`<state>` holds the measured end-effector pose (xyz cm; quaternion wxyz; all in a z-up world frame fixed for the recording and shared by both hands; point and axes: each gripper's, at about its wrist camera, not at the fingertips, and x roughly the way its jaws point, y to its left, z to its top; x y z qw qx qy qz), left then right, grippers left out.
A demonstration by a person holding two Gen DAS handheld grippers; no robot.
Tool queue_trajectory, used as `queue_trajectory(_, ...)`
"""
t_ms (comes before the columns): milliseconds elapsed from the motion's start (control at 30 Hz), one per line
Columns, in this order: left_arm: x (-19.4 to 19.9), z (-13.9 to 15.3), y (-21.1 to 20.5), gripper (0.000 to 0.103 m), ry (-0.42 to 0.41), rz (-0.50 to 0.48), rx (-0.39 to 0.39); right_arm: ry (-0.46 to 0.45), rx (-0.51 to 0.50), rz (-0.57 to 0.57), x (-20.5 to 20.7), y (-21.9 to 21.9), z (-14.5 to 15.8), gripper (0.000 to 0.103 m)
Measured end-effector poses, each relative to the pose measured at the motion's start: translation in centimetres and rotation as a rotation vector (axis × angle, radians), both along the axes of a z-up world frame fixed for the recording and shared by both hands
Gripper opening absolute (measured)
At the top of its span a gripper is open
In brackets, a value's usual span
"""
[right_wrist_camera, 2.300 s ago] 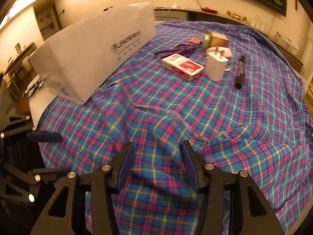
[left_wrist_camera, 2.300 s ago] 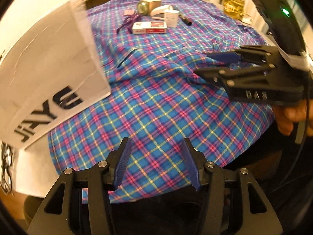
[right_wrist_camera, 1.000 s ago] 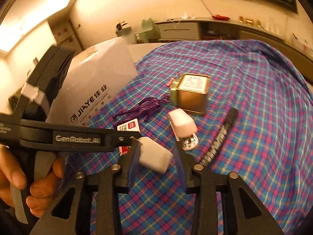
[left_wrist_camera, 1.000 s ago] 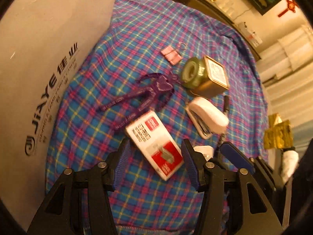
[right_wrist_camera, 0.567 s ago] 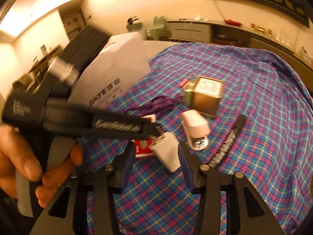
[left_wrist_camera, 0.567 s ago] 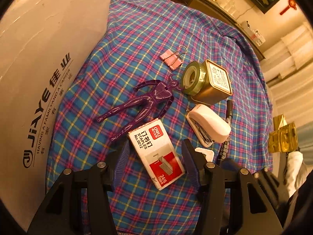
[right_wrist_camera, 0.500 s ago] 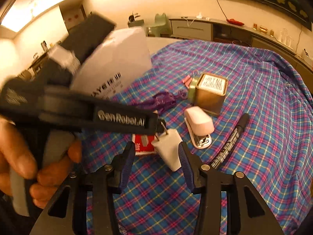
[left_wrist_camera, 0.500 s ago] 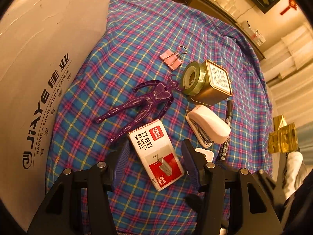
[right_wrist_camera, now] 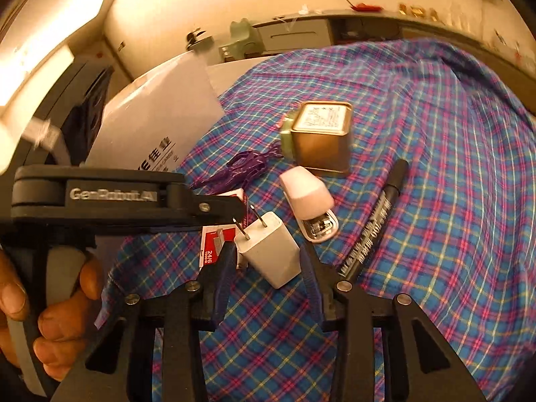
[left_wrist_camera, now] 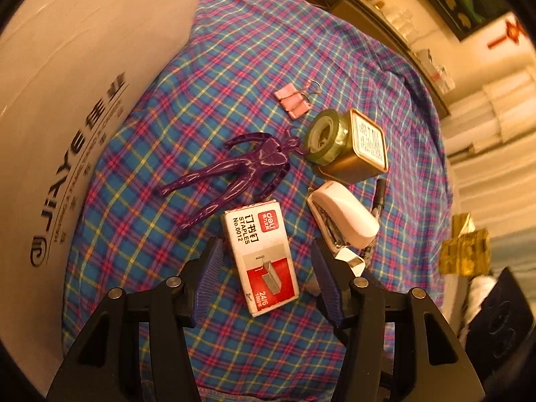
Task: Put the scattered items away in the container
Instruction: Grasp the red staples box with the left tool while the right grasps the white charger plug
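over staple box [left_wrist_camera: 259,257], left gripper [left_wrist_camera: 266,283] spread.

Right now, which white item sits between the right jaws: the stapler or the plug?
The plug, prongs up, sits between them; the stapler lies farther off, beside the marker.

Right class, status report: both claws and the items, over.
Left claw open around staples box. Right claw open around white charger. Nothing gripped yet. Stapler close by.
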<state>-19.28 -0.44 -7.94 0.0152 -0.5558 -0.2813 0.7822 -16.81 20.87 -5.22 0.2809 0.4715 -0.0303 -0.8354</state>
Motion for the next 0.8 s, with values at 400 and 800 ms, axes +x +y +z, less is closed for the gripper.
queue_trajectory(400,-0.1,-0.2,2.6,0.057,0.024,-0.076,-0.097,0.068,0.073,-0.057,-0.4,-0.6,-1.5,0.044)
queue_trajectory(800,1.3,0.6,3.1,0.043,0.033,-0.136,-0.137,-0.024,0.004,-0.096,-0.6,0.9,-0.9,0.031)
